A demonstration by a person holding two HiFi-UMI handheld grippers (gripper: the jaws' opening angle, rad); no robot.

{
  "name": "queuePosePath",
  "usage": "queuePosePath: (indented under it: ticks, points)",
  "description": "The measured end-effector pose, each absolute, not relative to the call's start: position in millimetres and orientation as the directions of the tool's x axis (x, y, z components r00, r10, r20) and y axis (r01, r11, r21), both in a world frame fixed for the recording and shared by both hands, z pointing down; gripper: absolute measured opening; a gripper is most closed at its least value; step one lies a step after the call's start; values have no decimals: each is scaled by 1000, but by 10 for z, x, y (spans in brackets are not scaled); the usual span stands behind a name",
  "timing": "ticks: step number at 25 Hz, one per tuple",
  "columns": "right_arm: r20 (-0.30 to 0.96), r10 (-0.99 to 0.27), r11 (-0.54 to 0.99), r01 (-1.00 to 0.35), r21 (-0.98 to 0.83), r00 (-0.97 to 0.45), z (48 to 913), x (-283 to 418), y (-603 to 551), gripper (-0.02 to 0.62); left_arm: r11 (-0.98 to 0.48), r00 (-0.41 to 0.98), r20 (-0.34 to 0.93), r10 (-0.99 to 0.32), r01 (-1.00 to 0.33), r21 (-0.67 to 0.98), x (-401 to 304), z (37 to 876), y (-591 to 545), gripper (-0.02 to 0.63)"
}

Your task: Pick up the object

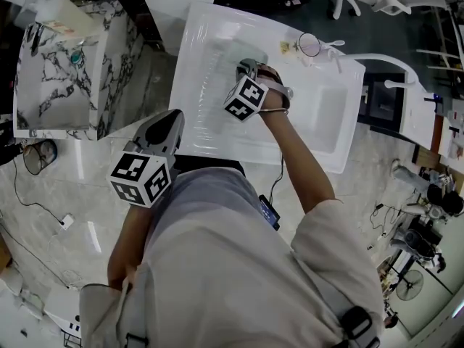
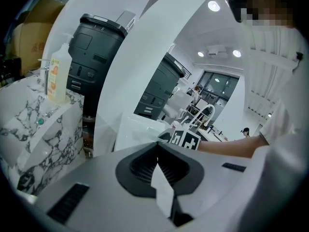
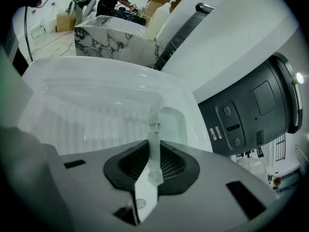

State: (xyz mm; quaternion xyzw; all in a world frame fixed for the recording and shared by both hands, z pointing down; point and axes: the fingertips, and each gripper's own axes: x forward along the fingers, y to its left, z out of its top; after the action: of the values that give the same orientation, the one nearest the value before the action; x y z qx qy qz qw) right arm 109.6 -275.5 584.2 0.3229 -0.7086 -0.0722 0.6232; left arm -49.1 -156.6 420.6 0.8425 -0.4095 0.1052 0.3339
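Right gripper (image 3: 153, 146) is the one I'm working with: its jaws are pinched on the thin rim of the clear plastic container (image 3: 91, 115), with that wall standing upright between the pads. In the head view the container sits inside the white basin (image 1: 199, 122), in its left part, and the right gripper reaches down to it. My left gripper (image 2: 157, 152) has its jaws together on nothing. It is held outside the basin's near edge, not far from the marble-patterned block (image 1: 72, 85).
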Motion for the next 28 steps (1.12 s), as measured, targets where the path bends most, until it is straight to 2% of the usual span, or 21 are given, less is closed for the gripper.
queuePosePath:
  ticks: [28]
  points:
    - [848,-529,745,-493,450,-24,5569,1027,-2288,64,-504,690,389,-611,-718,481,-507,4036,-1506,2]
